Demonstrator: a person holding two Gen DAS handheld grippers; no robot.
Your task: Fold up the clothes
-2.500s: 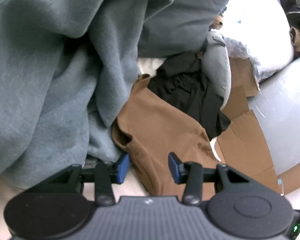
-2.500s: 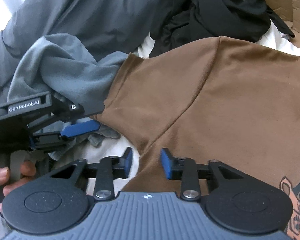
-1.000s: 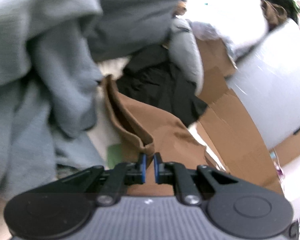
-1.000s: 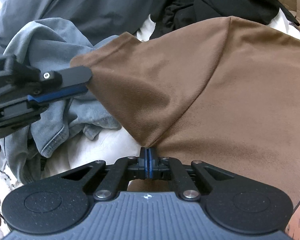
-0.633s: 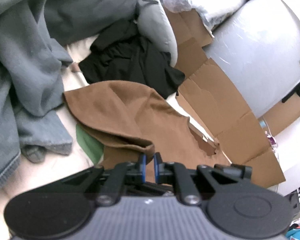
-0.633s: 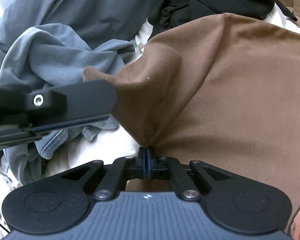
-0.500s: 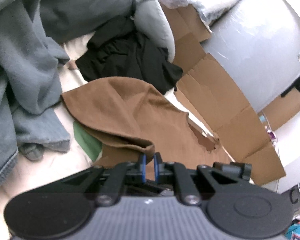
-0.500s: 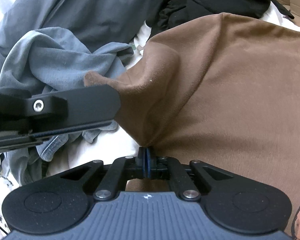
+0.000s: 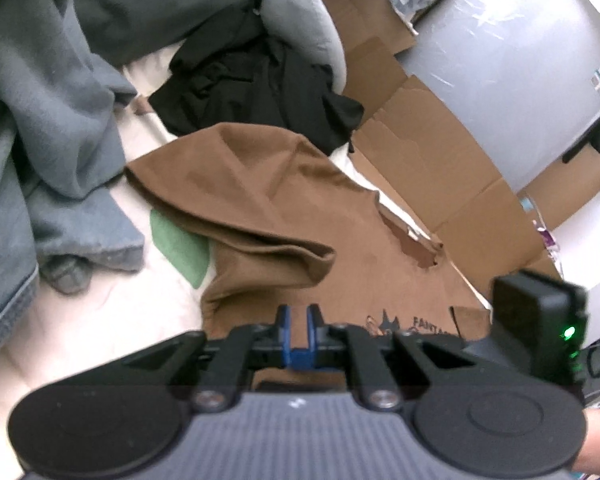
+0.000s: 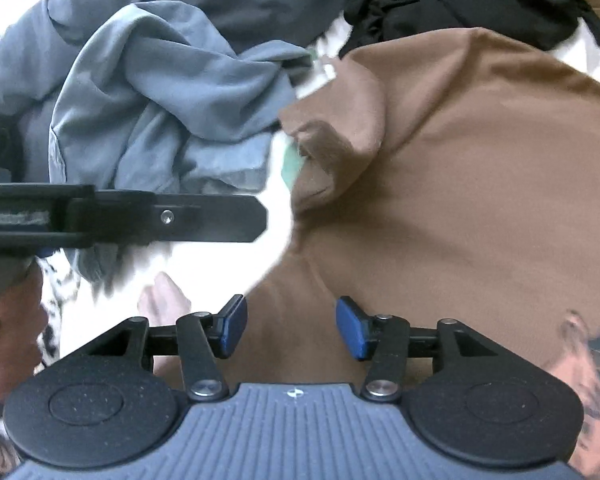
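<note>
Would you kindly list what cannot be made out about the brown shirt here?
- Left wrist view: the print on the brown shirt is cut off by the left gripper and its body.
- Same view: the green item lies mostly under the shirt; unidentifiable.
- Right wrist view: that print is blurred and cut by the frame edge.
- Right wrist view: the right gripper, jaws opening around loose shirt cloth, hides its near edge.

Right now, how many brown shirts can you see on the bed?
1. The brown shirt lies spread in the middle, its sleeve folded over, below the black clothes and right of the grey-blue pile. More could hide under the piles.
</note>
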